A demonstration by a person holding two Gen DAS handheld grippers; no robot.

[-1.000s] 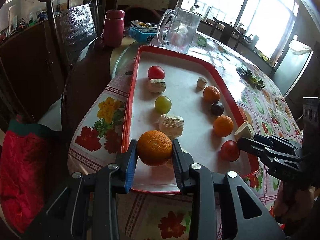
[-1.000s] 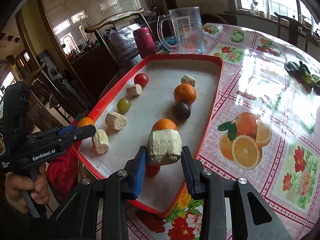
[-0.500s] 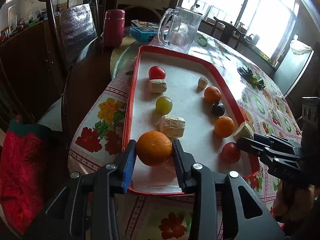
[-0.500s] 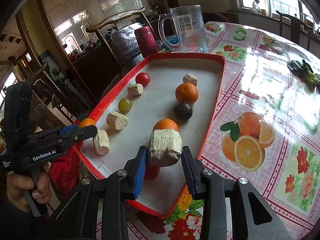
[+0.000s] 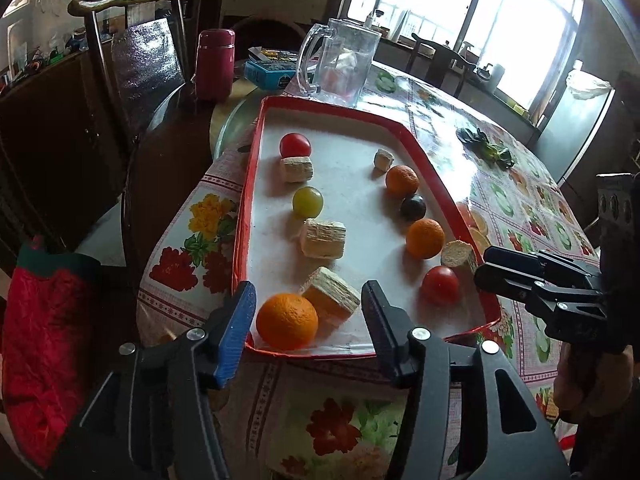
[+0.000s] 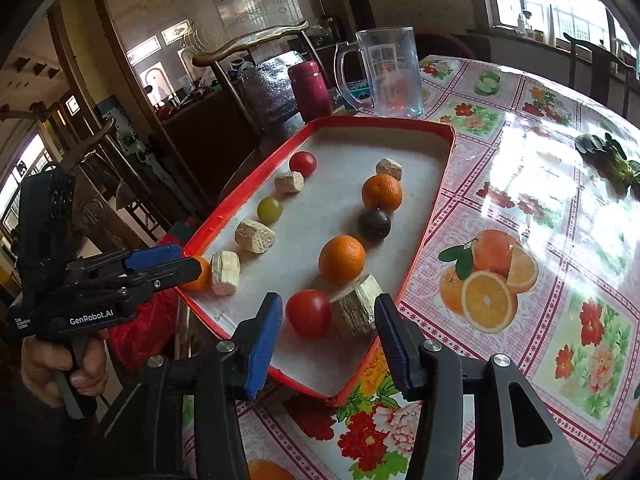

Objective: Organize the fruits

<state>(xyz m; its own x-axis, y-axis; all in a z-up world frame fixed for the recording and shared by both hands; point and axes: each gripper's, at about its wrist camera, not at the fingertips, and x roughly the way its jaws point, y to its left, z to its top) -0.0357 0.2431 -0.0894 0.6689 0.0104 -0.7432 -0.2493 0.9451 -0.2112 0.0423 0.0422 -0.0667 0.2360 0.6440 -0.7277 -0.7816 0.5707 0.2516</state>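
Observation:
A red-rimmed tray (image 5: 248, 184) holds two rows of fruits and beige corn-cob chunks. My left gripper (image 5: 306, 320) is open around an orange (image 5: 287, 321) that rests at the tray's near left corner, beside a cob chunk (image 5: 330, 300). My right gripper (image 6: 327, 334) is open at the tray's near right end, with a red tomato (image 6: 309, 313) and a cob chunk (image 6: 357, 309) lying between its fingers. Farther up the tray (image 6: 436, 208) lie two oranges (image 6: 342, 259), a dark plum (image 6: 373, 223), a green fruit (image 6: 269, 209) and another tomato (image 6: 303, 163).
A glass mug (image 5: 344, 68) and a maroon flask (image 5: 215, 65) stand beyond the tray's far end. A wooden chair (image 5: 132, 60) is at the left, with a red cloth (image 5: 44, 344) low left. Green leaves (image 6: 612, 160) lie on the flowered tablecloth at the right.
Both grippers have opened. The left let the orange down in the tray's near left corner; the right let its cob chunk down next to the near tomato.

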